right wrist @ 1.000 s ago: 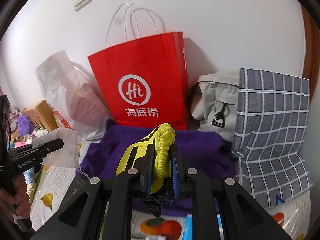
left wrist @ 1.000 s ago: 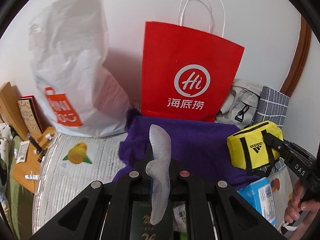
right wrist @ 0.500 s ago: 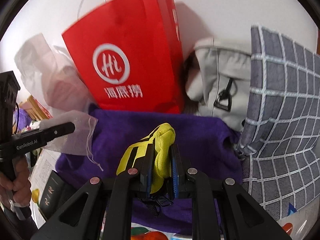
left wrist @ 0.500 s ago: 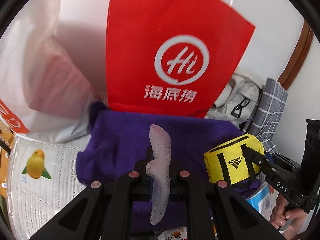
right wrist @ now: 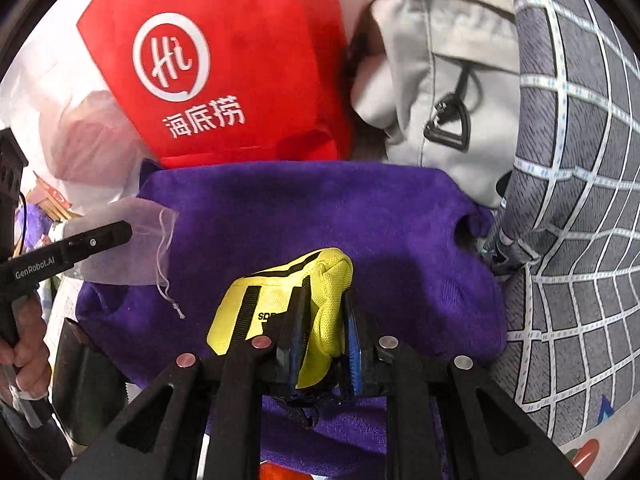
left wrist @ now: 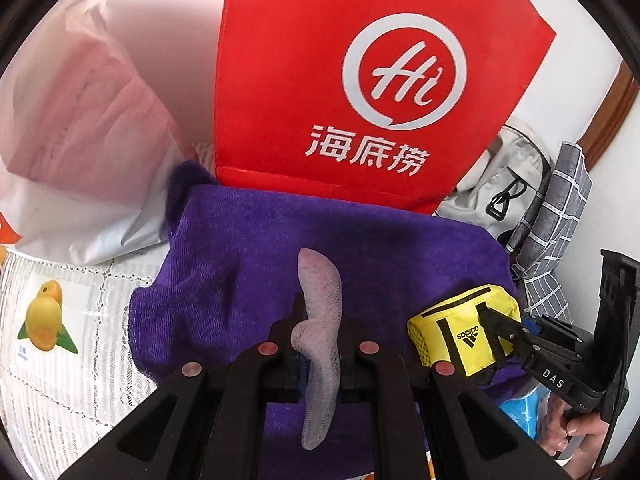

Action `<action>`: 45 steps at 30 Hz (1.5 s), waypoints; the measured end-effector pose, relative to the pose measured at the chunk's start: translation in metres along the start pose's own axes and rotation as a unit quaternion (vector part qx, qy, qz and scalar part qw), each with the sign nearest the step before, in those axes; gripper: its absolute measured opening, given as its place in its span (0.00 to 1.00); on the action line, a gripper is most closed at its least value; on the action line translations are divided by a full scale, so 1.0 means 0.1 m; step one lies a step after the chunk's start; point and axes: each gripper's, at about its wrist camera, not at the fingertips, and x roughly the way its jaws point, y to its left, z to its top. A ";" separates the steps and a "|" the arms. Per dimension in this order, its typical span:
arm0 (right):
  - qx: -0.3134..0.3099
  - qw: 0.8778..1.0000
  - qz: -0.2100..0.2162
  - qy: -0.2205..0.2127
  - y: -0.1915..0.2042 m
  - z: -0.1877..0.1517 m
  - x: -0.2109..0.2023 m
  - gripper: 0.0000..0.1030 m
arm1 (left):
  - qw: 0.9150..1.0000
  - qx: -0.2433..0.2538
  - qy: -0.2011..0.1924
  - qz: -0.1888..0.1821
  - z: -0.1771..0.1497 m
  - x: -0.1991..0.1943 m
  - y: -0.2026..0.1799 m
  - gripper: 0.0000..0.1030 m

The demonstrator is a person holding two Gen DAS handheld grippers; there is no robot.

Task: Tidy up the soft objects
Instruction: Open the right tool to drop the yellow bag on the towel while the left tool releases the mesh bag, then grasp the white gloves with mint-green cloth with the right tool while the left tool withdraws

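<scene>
Both grippers have dropped closer to the purple towel (left wrist: pixel 256 264), red bag (left wrist: pixel 360 80) now looming at 12 o'clock. Left gripper (left wrist: pixel 318 340) is clamped tight on a thin mesh pouch (left wrist: pixel 320 312): v. light, floppy, drawstring dangling, so pinch at mid-fold. Right gripper (right wrist: pixel 322 332) pinches the yellow pouch (right wrist: pixel 280 292) w/ jaws just easing apart, fabric between them; woven nylon, soft, squashy, black straps are probably the better hold. Towel is plush, limp, lying on the bench below both, at 6 o'clock of the bag.
</scene>
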 end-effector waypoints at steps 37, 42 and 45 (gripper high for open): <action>-0.040 0.994 0.017 -0.100 0.56 -0.29 -0.95 0.68 | 0.999 0.015 -0.037 0.012 0.08 -0.56 -0.06 0.67; -0.059 0.997 0.033 -0.046 0.75 -0.74 -0.97 0.68 | 0.999 0.024 -0.040 0.014 0.07 -0.65 -0.17 0.67; -0.079 0.996 0.026 -0.022 0.87 -1.02 -0.98 0.68 | 0.998 0.036 -0.050 0.012 0.05 -0.74 -0.28 0.67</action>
